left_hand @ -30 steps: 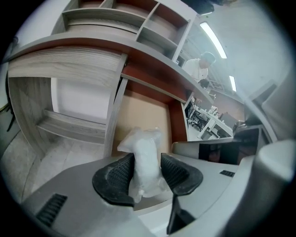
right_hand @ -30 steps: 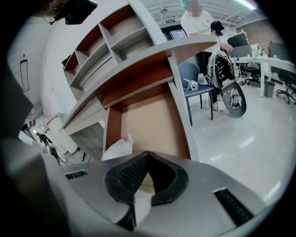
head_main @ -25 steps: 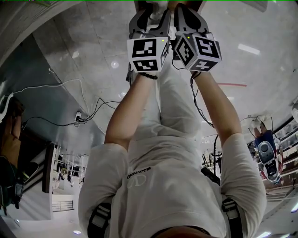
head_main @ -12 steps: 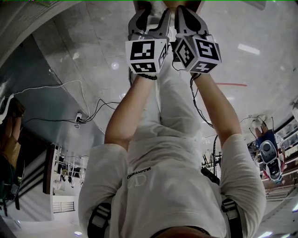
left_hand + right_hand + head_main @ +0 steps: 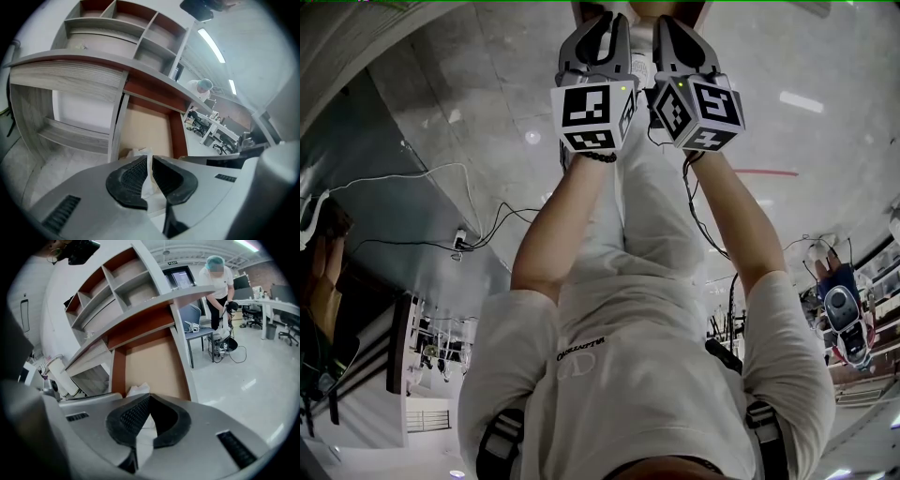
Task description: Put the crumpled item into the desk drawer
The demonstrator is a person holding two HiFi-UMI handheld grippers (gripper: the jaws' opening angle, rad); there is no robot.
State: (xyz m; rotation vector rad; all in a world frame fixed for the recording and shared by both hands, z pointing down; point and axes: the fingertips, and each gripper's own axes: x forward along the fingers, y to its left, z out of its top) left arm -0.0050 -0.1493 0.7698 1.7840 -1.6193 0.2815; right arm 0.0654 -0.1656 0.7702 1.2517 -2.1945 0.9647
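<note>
Left gripper [image 5: 150, 158]: jaws closing, almost together, pads pressing a white crumpled paper [image 5: 137, 153] that stands between them. The paper hangs over the open drawer [image 5: 146, 129], whose tan floor and red-brown walls lie under the grey desk top [image 5: 70, 70]. Right gripper [image 5: 149, 397]: jaw tips meet just beside the same paper; whether they pinch it cannot be told.

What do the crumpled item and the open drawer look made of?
Crumpled item: thin white paper or tissue, matte, going by its soft irregular creases and the way it flattens to a thin strip. Drawer: likely laminated board. The floor is smooth, matte tan, and the side walls are reddish-brown with crisp flat edges. Real wood cannot be ruled out.
</note>
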